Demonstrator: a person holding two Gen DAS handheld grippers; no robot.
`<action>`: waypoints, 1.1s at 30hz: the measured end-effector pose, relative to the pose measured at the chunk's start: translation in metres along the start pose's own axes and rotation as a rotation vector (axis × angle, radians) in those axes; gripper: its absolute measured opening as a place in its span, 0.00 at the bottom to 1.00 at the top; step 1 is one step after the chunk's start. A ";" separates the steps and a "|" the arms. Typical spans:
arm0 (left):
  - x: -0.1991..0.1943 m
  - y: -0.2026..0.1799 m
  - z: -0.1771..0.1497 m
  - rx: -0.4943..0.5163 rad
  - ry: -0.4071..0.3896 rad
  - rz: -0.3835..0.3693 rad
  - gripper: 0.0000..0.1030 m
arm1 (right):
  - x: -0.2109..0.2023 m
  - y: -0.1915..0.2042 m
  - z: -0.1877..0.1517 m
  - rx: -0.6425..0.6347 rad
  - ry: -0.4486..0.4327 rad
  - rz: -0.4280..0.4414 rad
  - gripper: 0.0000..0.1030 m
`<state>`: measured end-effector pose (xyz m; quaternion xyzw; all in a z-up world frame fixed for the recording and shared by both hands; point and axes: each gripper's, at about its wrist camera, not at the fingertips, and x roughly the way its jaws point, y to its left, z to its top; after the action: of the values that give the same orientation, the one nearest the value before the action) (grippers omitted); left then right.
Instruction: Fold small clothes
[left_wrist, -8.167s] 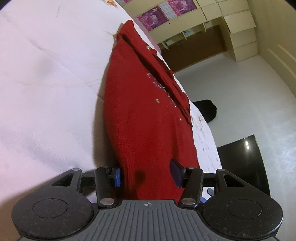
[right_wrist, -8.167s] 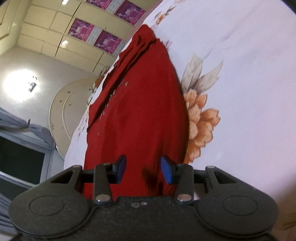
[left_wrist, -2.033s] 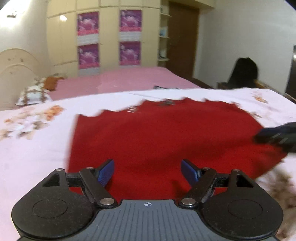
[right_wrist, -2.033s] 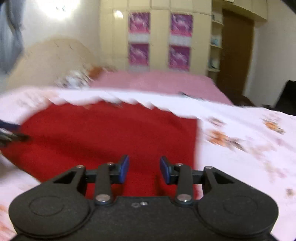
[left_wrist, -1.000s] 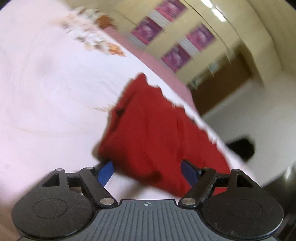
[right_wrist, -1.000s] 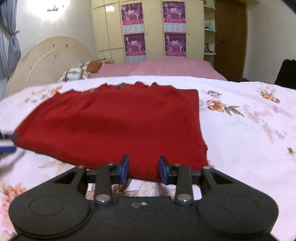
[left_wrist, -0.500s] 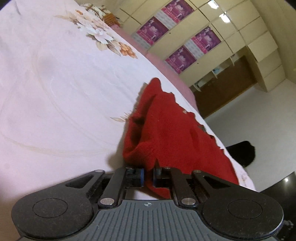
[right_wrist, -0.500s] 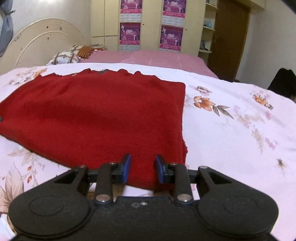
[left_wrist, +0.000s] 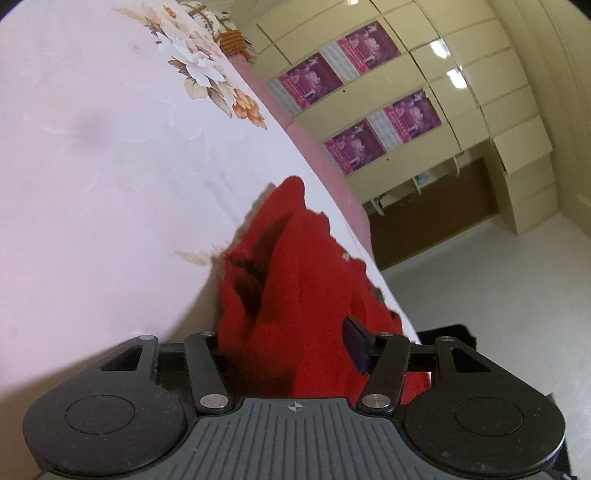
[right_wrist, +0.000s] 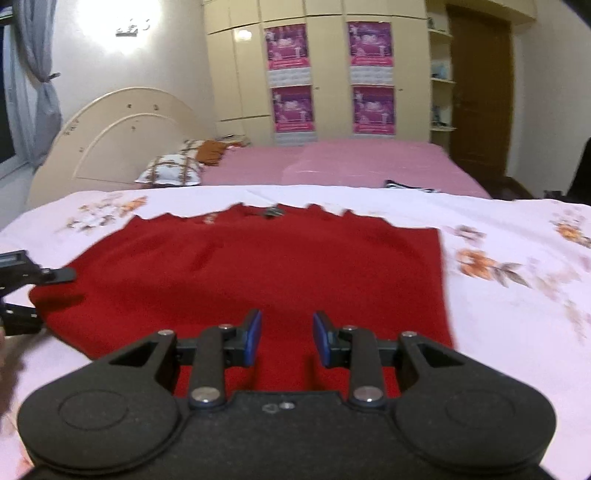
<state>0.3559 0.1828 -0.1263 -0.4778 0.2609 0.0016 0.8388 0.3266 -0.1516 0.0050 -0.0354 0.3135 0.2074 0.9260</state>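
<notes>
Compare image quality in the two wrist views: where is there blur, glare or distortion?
Left wrist view: sharp, strongly tilted, fisheye-bent cupboard with lamp reflections; dark shadowed fold in the red garment. Right wrist view: motion-blurred floral bedsheet, blown-out wall glare upper left.

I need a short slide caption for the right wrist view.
Right gripper above the red garment spread on the floral bedsheet.

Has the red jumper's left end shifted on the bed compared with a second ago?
Yes. The left end of the red jumper now lies flat on the floral bedsheet, not bunched, with the left gripper opening around it.
</notes>
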 end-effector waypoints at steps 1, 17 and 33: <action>0.004 -0.001 0.003 0.005 0.002 0.001 0.53 | 0.006 0.002 0.004 -0.003 0.004 0.010 0.28; 0.011 0.011 0.016 0.078 0.024 0.027 0.08 | 0.075 0.052 0.009 -0.242 0.128 -0.016 0.03; 0.000 -0.064 0.030 0.256 0.030 -0.055 0.08 | 0.090 0.059 0.014 -0.182 0.128 -0.009 0.06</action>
<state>0.3851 0.1722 -0.0630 -0.3738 0.2586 -0.0618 0.8886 0.3753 -0.0625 -0.0338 -0.1342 0.3517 0.2283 0.8979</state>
